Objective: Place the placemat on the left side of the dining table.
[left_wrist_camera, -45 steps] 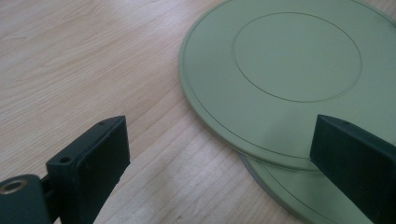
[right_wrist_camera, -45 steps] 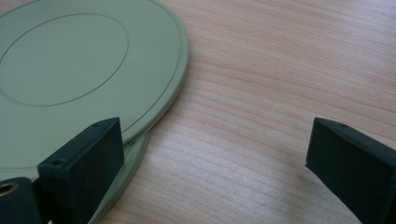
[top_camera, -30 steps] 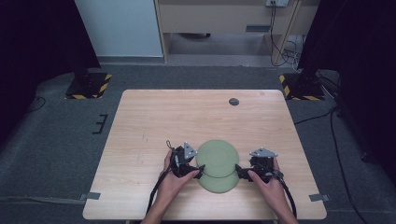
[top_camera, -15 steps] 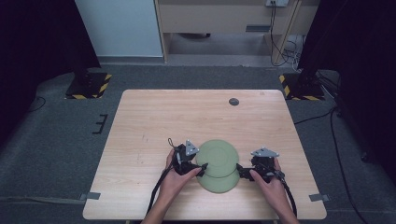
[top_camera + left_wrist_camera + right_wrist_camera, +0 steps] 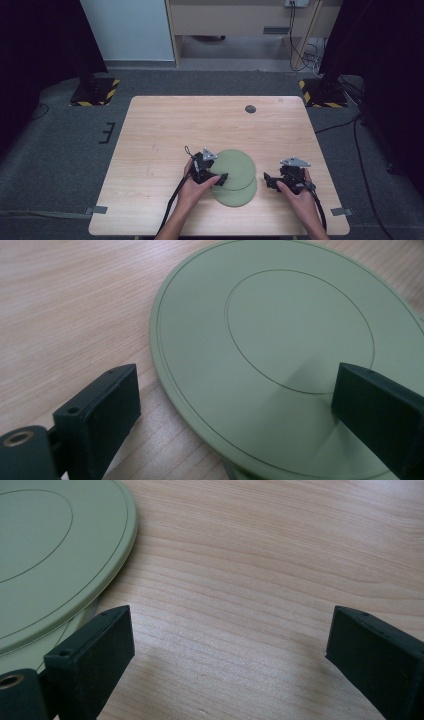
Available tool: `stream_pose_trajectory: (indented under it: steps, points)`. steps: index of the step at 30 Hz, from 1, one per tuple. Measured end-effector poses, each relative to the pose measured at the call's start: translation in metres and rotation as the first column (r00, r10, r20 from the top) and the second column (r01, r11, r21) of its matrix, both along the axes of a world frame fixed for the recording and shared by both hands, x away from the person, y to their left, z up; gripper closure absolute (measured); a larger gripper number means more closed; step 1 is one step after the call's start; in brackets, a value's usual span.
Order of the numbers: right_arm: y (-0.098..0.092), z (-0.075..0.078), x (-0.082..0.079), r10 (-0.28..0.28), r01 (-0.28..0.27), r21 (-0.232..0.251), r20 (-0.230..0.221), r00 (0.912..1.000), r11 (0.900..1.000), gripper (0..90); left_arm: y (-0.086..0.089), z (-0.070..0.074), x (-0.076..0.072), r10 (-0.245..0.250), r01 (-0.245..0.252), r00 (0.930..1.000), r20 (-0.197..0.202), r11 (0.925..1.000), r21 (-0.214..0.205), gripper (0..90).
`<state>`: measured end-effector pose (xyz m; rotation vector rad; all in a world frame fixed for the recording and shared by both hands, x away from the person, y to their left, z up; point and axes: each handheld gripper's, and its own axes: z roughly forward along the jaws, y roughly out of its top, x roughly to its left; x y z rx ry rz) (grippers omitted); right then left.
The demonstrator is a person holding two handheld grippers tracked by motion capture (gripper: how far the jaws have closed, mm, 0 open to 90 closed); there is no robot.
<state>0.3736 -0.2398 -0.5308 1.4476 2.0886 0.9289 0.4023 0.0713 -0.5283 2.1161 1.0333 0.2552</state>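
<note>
Left claw (image 5: 235, 405) gapes wide astride the upper green plate's (image 5: 232, 169) rim near the tabletop's (image 5: 165, 125) front edge; right claw (image 5: 270, 181) waits open, empty. Next, probably: close and lift.

We see the lower plate (image 5: 239, 194) largely hidden beneath the upper plate (image 5: 234, 169). Near the upper plate, the left hand (image 5: 194, 189) covers its gripper's body. The dark disc (image 5: 250, 109) beyond it is too small to identify.
</note>
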Motion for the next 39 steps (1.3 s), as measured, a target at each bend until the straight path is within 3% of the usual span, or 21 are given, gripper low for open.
stream_pose_trajectory:
  steps: [7,13,24,33,39]
  points:
    - [0.000,-0.001,0.000,-0.007,0.007,0.008,-0.007,0.9999,0.9999,5.5,0.001,-0.002,0.002,0.020,-0.021,0.9995,-0.023,0.9992,-0.035,5.3]
    - [0.003,-0.004,0.000,-0.002,0.002,-0.003,-0.020,0.9998,1.0000,5.8,0.000,-0.002,-0.001,0.051,-0.051,0.9987,-0.012,0.9973,-0.052,14.6]
    - [0.008,-0.006,-0.001,0.010,-0.010,0.003,-0.021,0.9997,0.9999,6.2,0.004,0.000,-0.004,0.099,-0.101,0.9944,-0.038,0.9922,-0.073,27.7]
    - [0.024,-0.006,0.000,0.044,-0.044,0.013,-0.014,0.9989,0.9989,6.6,0.005,0.000,-0.002,0.097,-0.100,0.9947,-0.035,0.9922,-0.075,32.1]
    - [0.025,-0.001,-0.001,0.030,-0.030,0.038,0.007,0.9995,0.9988,7.0,0.006,0.001,-0.002,0.094,-0.097,0.9949,-0.036,0.9925,-0.074,32.7]
